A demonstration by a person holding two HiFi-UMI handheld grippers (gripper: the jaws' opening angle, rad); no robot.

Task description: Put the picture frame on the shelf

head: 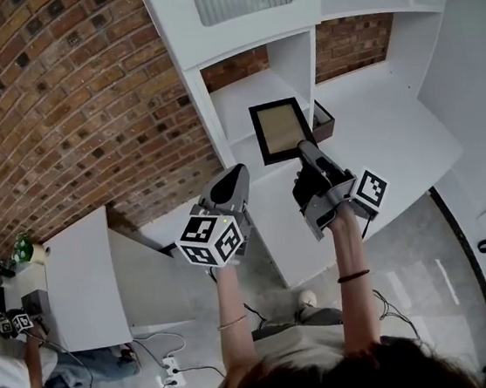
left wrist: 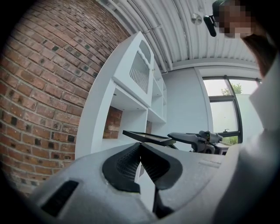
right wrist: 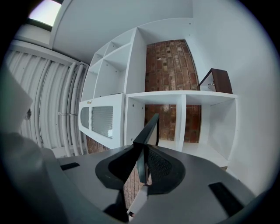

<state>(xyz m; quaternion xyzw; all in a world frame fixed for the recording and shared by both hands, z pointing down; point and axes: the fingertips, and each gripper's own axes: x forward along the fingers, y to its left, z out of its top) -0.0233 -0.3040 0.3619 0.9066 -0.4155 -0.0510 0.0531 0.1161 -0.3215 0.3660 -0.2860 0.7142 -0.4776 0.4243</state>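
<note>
A black picture frame (head: 281,129) with a tan inner panel is held out in front of the white shelf unit (head: 239,22). My right gripper (head: 305,148) is shut on its lower right edge; in the right gripper view the frame (right wrist: 148,131) runs edge-on between the pads. In the head view my left gripper (head: 239,173) sits to the left of the frame, apart from it. Its jaws meet at the tips with nothing between them. In the left gripper view, the frame (left wrist: 148,138) lies flat ahead, with my right gripper (left wrist: 175,137) holding it.
An open cubby (head: 260,85) with a brick back lies just beyond the frame. A dark brown box (head: 324,120) sits on the shelf to the right. A brick wall (head: 56,106) stands on the left. A white table (head: 82,279) and floor cables (head: 159,366) lie below.
</note>
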